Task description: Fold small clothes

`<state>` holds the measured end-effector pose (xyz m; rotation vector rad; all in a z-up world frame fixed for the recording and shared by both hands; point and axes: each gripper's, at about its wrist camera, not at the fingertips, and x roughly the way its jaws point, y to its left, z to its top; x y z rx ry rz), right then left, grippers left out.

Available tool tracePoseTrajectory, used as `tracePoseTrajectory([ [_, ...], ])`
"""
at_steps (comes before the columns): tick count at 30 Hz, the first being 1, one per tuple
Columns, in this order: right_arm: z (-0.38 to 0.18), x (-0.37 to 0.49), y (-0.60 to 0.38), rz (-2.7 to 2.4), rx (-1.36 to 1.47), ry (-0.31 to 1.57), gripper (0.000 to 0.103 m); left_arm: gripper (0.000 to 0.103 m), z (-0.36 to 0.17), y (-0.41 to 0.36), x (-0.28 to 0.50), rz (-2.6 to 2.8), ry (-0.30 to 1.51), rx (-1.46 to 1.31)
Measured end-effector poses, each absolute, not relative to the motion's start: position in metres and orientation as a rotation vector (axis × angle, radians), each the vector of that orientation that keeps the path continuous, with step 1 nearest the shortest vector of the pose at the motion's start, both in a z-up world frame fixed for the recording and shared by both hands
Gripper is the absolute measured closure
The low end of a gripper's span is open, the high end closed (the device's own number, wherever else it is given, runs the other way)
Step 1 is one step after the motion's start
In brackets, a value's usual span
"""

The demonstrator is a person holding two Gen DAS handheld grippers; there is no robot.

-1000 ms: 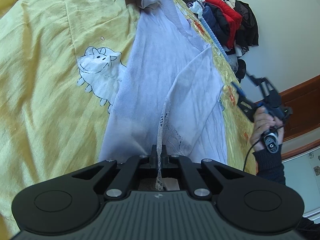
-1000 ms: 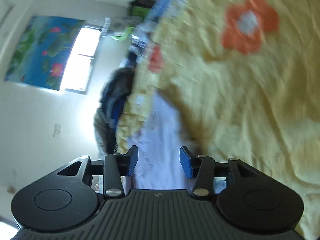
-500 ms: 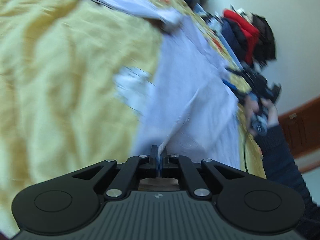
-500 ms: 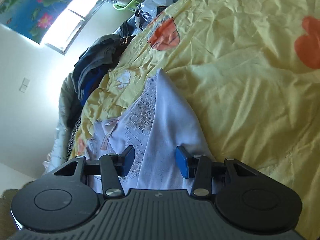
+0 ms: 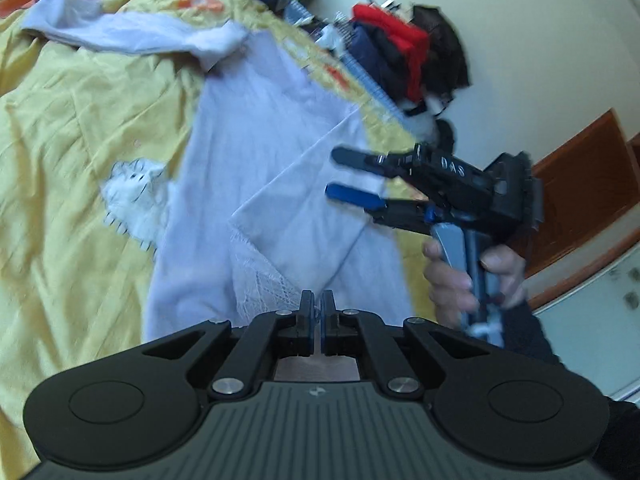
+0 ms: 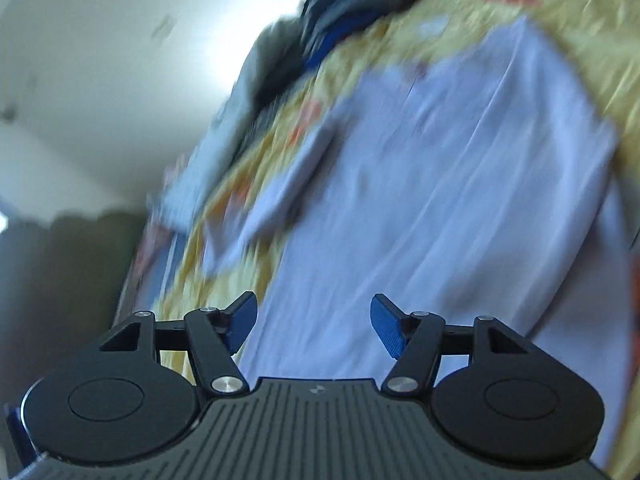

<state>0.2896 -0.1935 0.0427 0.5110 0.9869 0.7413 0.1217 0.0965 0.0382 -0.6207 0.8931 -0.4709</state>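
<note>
A pale lilac garment (image 5: 260,128) with a lace edge lies lengthwise on the yellow bedsheet (image 5: 60,152), one flap folded over its middle. My left gripper (image 5: 318,308) is shut on the lace edge at the garment's near end. A hand holds my right gripper (image 5: 332,172) above the garment's right side, where it points left over the folded flap. In the right wrist view the right gripper (image 6: 314,324) has its jaws opening. The blurred garment (image 6: 440,180) spreads beyond the blue pads (image 6: 386,330), and nothing is pressed between them.
A second white garment (image 5: 132,36) lies crumpled at the far end of the bed. Red and dark clothes (image 5: 400,52) are piled along the bed's right edge, with wooden furniture (image 5: 580,184) behind. A white cartoon print (image 5: 136,196) marks the sheet. Dark clothes (image 6: 320,32) are heaped by the wall.
My left gripper has risen a little with the lace edge in it. The right gripper has swung in from beside the bed to over the garment, rolled, and opened its jaws wider.
</note>
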Motion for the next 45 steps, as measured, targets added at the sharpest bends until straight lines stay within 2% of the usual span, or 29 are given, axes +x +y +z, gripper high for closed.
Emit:
tracePoseTrajectory([
  [5,0.034,0.257,-0.163,0.792,0.346,1.019,0.034,0.1,0.053,0.124,0.104,-0.446,0.836,-0.625],
  [9,0.043,0.252,-0.161,0.85,0.406,1.035,0.033,0.094,0.07,0.145,0.094,-0.429,0.755,-0.631],
  [10,0.044,0.252,-0.159,0.861,0.428,1.046,0.033,0.086,0.072,0.145,0.094,-0.438,0.732,-0.649],
  [11,0.043,0.253,-0.155,0.871,0.453,1.063,0.033,0.07,0.071,0.143,0.097,-0.45,0.719,-0.666],
  [12,0.041,0.253,-0.151,0.889,0.478,1.088,0.032,0.06,0.068,0.139,0.1,-0.459,0.719,-0.675],
  [13,0.038,0.252,-0.146,0.908,0.5,1.112,0.032,0.044,0.063,0.132,0.105,-0.47,0.721,-0.674],
  [14,0.035,0.25,-0.143,0.922,0.519,1.134,0.031,0.042,0.057,0.125,0.109,-0.484,0.726,-0.667],
  [16,0.026,0.248,-0.137,0.927,0.548,1.184,0.03,0.042,0.041,0.113,0.118,-0.482,0.8,-0.643],
  [18,0.017,0.246,-0.14,0.906,0.578,1.188,0.035,0.043,0.02,0.105,0.125,-0.46,0.89,-0.631],
  [19,0.014,0.248,-0.145,0.898,0.622,1.192,0.038,0.047,0.012,0.105,0.126,-0.454,0.908,-0.641],
  [21,0.008,0.254,-0.159,0.846,0.741,1.221,0.04,0.047,0.007,0.11,0.123,-0.469,0.883,-0.68],
  [22,0.006,0.256,-0.165,0.835,0.799,1.22,0.037,0.054,0.006,0.112,0.123,-0.464,0.884,-0.686],
  [23,0.006,0.258,-0.17,0.833,0.839,1.21,0.032,0.069,0.004,0.114,0.124,-0.448,0.891,-0.688],
  [25,0.01,0.258,-0.175,0.844,0.865,1.18,0.031,0.082,-0.001,0.119,0.125,-0.419,0.905,-0.709],
  [27,0.014,0.26,-0.175,0.859,0.88,1.157,0.03,0.082,-0.002,0.126,0.126,-0.418,0.921,-0.744],
  [29,0.012,0.265,-0.174,0.848,0.885,1.149,0.023,0.081,0.006,0.137,0.128,-0.398,0.892,-0.765],
  [30,0.008,0.269,-0.174,0.825,0.88,1.158,0.023,0.081,0.012,0.147,0.131,-0.378,0.855,-0.778],
  [31,0.003,0.271,-0.173,0.812,0.88,1.165,0.03,0.081,0.018,0.161,0.135,-0.34,0.804,-0.81],
  [34,0.0,0.27,-0.176,0.831,0.88,1.152,0.029,0.073,0.02,0.222,0.155,-0.099,0.647,-1.046],
  [37,-0.002,0.268,-0.178,0.843,0.885,1.138,0.03,0.073,0.006,0.27,0.187,0.09,0.547,-1.211],
  [41,-0.003,0.267,-0.18,0.846,0.89,1.136,0.03,0.073,-0.021,0.304,0.233,0.236,0.555,-1.318],
  [45,-0.004,0.266,-0.181,0.856,0.89,1.124,0.03,0.073,-0.037,0.314,0.247,0.314,0.562,-1.365],
])
